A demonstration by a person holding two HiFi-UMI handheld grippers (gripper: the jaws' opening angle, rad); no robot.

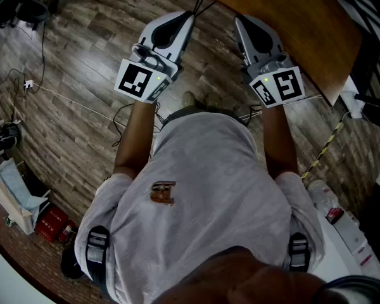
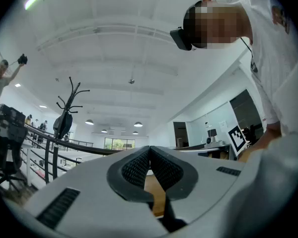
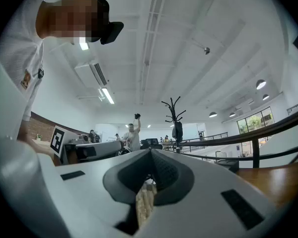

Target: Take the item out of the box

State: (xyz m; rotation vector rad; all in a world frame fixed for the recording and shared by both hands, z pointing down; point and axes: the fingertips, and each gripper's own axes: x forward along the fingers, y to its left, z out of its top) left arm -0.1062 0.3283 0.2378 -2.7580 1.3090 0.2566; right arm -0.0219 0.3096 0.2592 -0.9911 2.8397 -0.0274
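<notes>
Env.: wood-plank floor [image 1: 69, 75] under me, w/ a white cable [image 1: 69, 100] running across it at left. A brown desk [image 1: 291, 24] edge cuts across the top right of the head view.

I stand upright in a white T-shirt [image 1: 209, 195], forearms forward, one unit per hand.

Left gripper [image 1: 191, 14]: held over the floor, tip just beside the desk edge, marker cube [image 1: 139, 80] nearest my body. In the left gripper view the unit [image 2: 149, 148] aims up at a white ceiling [image 2: 129, 43]. My jaws are fully together, ribbed pads meeting at the tip, nothing between them. A coat stand [image 2: 69, 108] and a dark railing [image 2: 44, 143] show behind.

Right gripper [image 1: 237, 21]: parallel to the left, tip over the desk edge. In the right gripper view [image 3: 150, 151] my jaws are also closed tip to tip and carry nothing. A person w/ one arm raised [image 3: 132, 133] stands far off.

Pos. of box and item: cannot tell from any view.
</notes>
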